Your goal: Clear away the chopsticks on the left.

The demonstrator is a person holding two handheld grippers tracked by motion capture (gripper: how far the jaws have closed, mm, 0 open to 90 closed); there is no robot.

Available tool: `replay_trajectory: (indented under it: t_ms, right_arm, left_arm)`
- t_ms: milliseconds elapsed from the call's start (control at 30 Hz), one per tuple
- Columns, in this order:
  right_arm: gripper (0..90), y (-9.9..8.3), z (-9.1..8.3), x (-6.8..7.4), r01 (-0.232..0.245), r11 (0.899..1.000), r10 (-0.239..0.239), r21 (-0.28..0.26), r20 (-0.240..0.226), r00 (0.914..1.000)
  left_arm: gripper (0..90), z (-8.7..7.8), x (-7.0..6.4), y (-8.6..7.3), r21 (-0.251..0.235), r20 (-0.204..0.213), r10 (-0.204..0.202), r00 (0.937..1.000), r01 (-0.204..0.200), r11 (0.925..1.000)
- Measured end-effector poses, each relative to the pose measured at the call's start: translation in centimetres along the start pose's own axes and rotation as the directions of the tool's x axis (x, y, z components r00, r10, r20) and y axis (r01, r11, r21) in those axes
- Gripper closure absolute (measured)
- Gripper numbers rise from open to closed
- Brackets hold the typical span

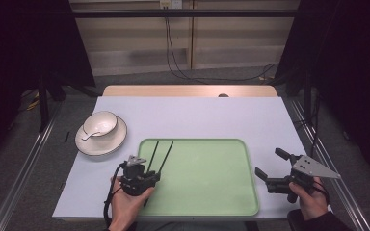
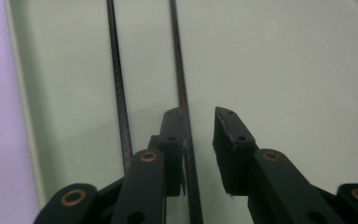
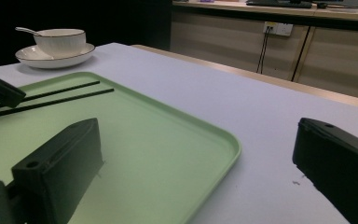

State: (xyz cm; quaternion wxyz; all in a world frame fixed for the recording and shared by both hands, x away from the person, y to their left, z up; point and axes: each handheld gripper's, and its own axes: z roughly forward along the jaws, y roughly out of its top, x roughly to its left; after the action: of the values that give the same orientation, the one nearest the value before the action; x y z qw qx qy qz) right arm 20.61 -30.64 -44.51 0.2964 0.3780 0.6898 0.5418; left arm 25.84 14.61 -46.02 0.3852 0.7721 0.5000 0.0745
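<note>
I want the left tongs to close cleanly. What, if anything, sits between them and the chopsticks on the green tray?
Nothing visible. The left tongs are open over the green tray, one of the two chopsticks already lies between the jaws, and the other runs just outside them.

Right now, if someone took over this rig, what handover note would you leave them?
Left hand-held gripper: jaws open over the green tray, one black chopstick between them, the other chopstick just outside; not clamped.
Right hand-held gripper: open, empty, beside the tray's right edge.
Bowl with spoon sits on its plate, off the tray.
Done: both chopsticks lie on the tray.
Left: probably bowl, spoon and plate.
</note>
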Motion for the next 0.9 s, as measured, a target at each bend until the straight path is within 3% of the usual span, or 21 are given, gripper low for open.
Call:
replay_trajectory:
  t_ms: [100, 167, 267, 300, 333, 367, 400, 433, 467, 500, 567, 600, 700, 767, 800, 900]
  right_arm:
    - [1.1, 0.0, 0.0, 0.0, 0.001, 1.000, -0.001, 0.000, -0.002, 1.0000]
    - [1.1, 0.0, 0.0, 0.0, -0.002, 1.000, 0.002, -0.001, 0.002, 1.0000]
    - [1.1, 0.0, 0.0, 0.0, -0.001, 1.000, 0.001, -0.002, 0.003, 1.0000]
    - [1.1, 0.0, 0.0, 0.0, 0.000, 1.000, 0.000, -0.003, 0.005, 1.0000]
    - [1.1, 0.0, 0.0, 0.0, -0.003, 1.000, 0.003, -0.002, 0.004, 1.0000]
    - [1.1, 0.0, -0.1, 0.0, -0.004, 1.000, 0.004, 0.000, 0.003, 1.0000]
    - [1.1, 0.0, -0.1, 0.0, -0.007, 1.000, 0.007, 0.001, 0.002, 1.0000]
    - [1.1, 0.0, -0.1, 0.0, -0.007, 1.000, 0.007, 0.001, 0.002, 1.0000]
    - [1.1, 0.0, -0.1, 0.0, -0.006, 1.000, 0.006, 0.000, 0.003, 1.0000]
    - [1.1, 0.0, -0.1, 0.0, -0.006, 1.000, 0.006, 0.000, 0.003, 1.0000]
    - [1.1, 0.0, 0.0, 0.0, -0.003, 1.000, 0.003, -0.001, 0.003, 1.0000]
    - [1.1, 0.0, -0.1, 0.0, -0.004, 1.000, 0.004, 0.000, 0.003, 1.0000]
    - [1.1, 0.0, -0.1, 0.0, -0.002, 1.000, 0.002, -0.002, 0.011, 0.9999]
    - [1.1, 0.0, 0.0, 0.0, -0.004, 1.000, 0.004, 0.000, 0.013, 0.9999]
    - [1.1, 0.0, 0.0, 0.0, -0.003, 1.000, 0.003, 0.000, 0.013, 0.9999]
    - [1.1, 0.0, 0.0, 0.0, -0.007, 1.000, 0.007, 0.000, 0.013, 0.9999]
  left_arm:
    - [67.8, -1.0, -0.1, 0.3, -0.079, 0.030, 0.057, 0.9979, -0.054, 0.9954]
    - [62.0, -1.5, 0.1, 0.3, -0.121, 0.090, 0.077, 0.9930, -0.066, 0.9905]
    - [46.4, -2.3, 0.6, 0.3, -0.185, 0.089, 0.130, 0.9875, -0.112, 0.9764]
    - [41.9, -2.7, 0.7, 0.2, -0.223, 0.075, 0.121, 0.9898, -0.101, 0.9695]
    - [36.2, -3.2, 0.8, 0.2, -0.247, 0.047, 0.138, 0.9893, -0.122, 0.9613]
    - [27.7, -3.5, 0.9, 0.3, -0.264, 0.051, 0.152, 0.9871, -0.134, 0.9551]
    - [25.6, -4.0, 1.0, 0.3, -0.279, 0.052, 0.151, 0.9872, -0.131, 0.9514]
    - [25.6, -4.5, 1.2, 0.2, -0.300, 0.046, 0.161, 0.9859, -0.140, 0.9436]
    - [15.5, -4.8, 1.3, 0.1, -0.333, 0.034, 0.182, 0.9828, -0.160, 0.9293]
    - [15.5, -5.3, 1.6, 0.1, -0.349, 0.026, 0.202, 0.9790, -0.181, 0.9196]
    - [7.0, -6.0, 2.0, -0.2, -0.378, 0.014, 0.231, 0.9728, -0.209, 0.9019]
    - [5.3, -6.4, 2.4, -0.3, -0.388, 0.020, 0.241, 0.9704, -0.214, 0.8964]
    - [3.3, -7.7, 3.6, -1.1, -0.430, -0.007, 0.274, 0.9617, -0.250, 0.8675]
    - [2.2, -8.4, 4.2, -1.6, -0.438, -0.031, 0.276, 0.9607, -0.261, 0.8603]
    - [2.3, -8.6, 4.4, -1.8, -0.439, -0.028, 0.276, 0.9607, -0.260, 0.8603]
    - [2.0, -9.5, 5.3, -2.5, -0.454, -0.024, 0.233, 0.9721, -0.219, 0.8640]
